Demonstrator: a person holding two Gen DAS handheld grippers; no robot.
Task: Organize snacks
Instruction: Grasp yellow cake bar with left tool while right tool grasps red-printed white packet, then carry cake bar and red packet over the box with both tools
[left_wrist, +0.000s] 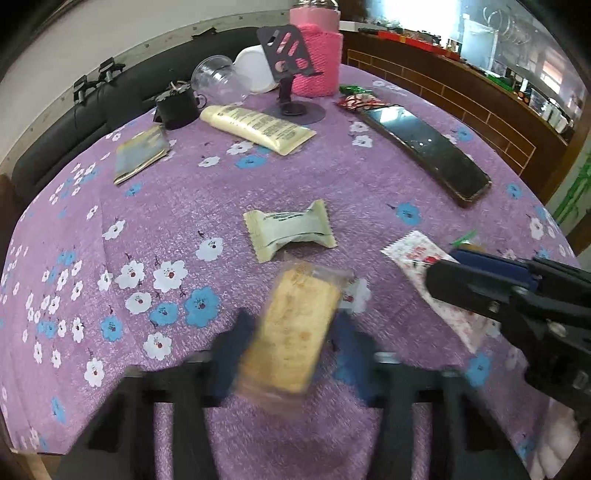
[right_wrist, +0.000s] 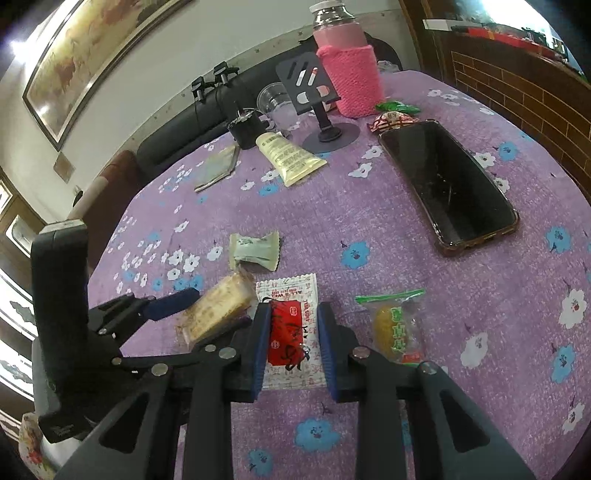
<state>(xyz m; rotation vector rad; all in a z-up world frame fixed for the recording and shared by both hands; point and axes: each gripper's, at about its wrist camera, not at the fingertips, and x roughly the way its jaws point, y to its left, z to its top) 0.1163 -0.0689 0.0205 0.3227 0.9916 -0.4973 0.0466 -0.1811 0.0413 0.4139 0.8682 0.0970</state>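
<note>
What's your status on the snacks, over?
Left gripper shut on cracker pack. Right gripper shut on red-and-white packet. Nothing in the way.

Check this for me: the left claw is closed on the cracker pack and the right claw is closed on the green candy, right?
Not quite. The right claw is closed on the red-and-white sachet, as the right wrist view shows. The left claw does grip the cracker pack.

A table under a purple floral cloth (right_wrist: 369, 206) is bearing a phone (right_wrist: 448, 184) far right, a cream tube (right_wrist: 290, 157), and a green-white packet (right_wrist: 253, 251) centrally.
</note>
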